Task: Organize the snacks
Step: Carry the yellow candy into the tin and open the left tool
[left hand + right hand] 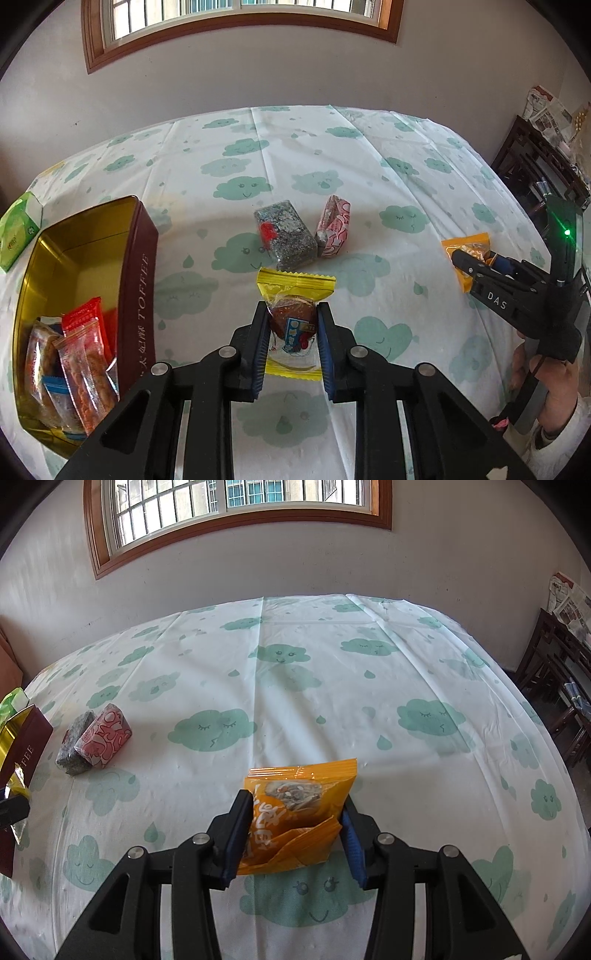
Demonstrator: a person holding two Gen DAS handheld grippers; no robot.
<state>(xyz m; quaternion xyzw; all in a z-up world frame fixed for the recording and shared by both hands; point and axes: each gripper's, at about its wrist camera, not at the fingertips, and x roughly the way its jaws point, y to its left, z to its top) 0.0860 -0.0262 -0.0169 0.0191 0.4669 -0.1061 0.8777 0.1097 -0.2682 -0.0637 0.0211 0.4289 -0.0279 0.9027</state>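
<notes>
White plastic tablecloth with green clouds (pixel 332 155) covers the table. At its left edge, a maroon-and-gold toffee tin (pixel 136 280) holds several wrapped snacks. The left gripper (pixel 291 314) is clamped on a yellow-wrapped pastry (pixel 293 295) just right of the tin; the right gripper (pixel 295 808) pinches an orange snack packet (pixel 295 805).

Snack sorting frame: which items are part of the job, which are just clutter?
In the job:
- toffee tin, snacks already inside
- yellow-wrapped snack, clamped in left gripper
- orange snack packet, clamped in right gripper
- grey speckled block
- pink patterned block

Lying about:
- green tissue pack
- dark wooden shelf
</notes>
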